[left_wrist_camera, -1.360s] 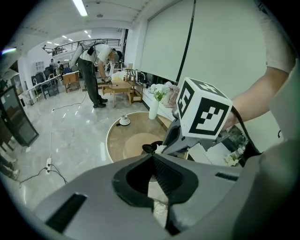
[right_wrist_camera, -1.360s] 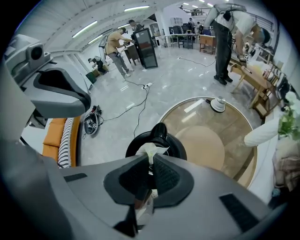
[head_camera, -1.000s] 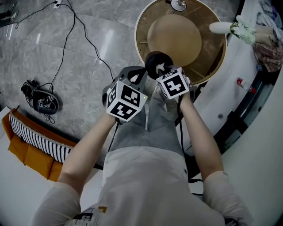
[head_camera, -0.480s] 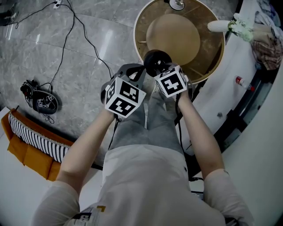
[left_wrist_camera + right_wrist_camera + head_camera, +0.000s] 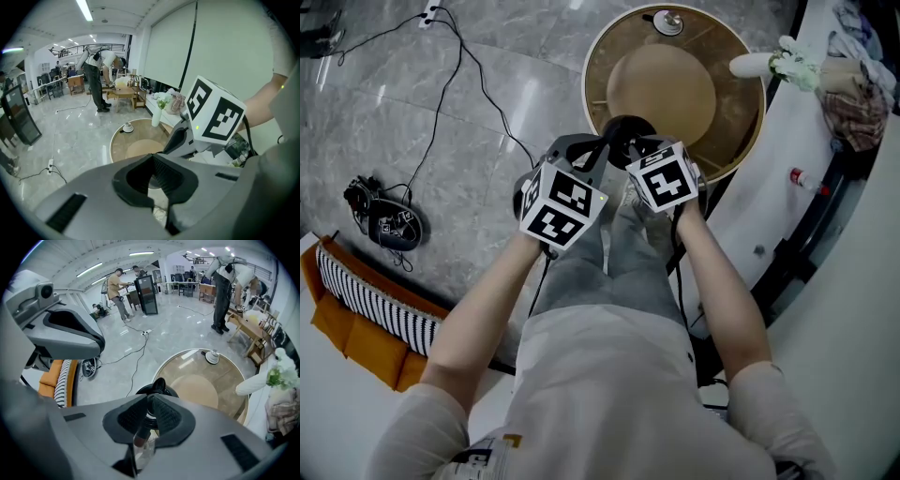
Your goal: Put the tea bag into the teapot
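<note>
**Teapot Clamped, Tea Bag Not Located**

The right gripper (image 5: 150, 401) was closed on a clear part of the teapot (image 5: 157, 386), probably its handle. The pot hung above the person's lap, near the round table (image 5: 727, 56), with its black lid apparently seated. The left gripper (image 5: 151, 159) had its tips together with nothing seen between them. No view showed the tea bag.

In my judgement the pot is rigid, slick and breakable, and a tea bag light and limp, best pinched at its top edge or string. No brand or lettering was legible, only the square markers.
</note>
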Available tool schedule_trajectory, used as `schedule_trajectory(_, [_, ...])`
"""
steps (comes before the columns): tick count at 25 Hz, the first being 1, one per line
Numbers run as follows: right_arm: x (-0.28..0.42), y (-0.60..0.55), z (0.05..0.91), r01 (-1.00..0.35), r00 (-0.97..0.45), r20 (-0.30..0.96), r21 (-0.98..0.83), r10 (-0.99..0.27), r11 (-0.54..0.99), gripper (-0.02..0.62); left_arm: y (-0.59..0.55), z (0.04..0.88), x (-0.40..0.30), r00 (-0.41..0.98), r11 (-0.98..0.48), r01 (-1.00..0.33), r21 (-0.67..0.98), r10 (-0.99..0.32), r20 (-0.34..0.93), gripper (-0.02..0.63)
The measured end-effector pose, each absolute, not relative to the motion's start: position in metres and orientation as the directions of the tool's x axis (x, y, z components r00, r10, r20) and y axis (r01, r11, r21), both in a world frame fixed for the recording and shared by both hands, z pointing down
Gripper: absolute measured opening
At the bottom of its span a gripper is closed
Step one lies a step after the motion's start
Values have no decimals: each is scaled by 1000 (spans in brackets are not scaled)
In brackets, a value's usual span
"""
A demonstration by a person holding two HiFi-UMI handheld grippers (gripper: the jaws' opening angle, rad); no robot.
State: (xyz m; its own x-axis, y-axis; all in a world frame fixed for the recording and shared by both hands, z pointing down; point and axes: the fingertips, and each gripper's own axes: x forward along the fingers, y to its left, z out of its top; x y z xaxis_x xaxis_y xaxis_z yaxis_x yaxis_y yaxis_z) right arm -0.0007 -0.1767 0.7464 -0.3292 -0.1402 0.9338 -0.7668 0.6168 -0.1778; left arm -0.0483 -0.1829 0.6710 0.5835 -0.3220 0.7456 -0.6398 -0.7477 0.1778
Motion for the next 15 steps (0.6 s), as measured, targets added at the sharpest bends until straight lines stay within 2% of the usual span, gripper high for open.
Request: schedule_trajectory(15, [-1,-220,617,-784,-368,856,-76,-363,616,32,-220,566,-58,596,-750,-658,69,-463,656,8])
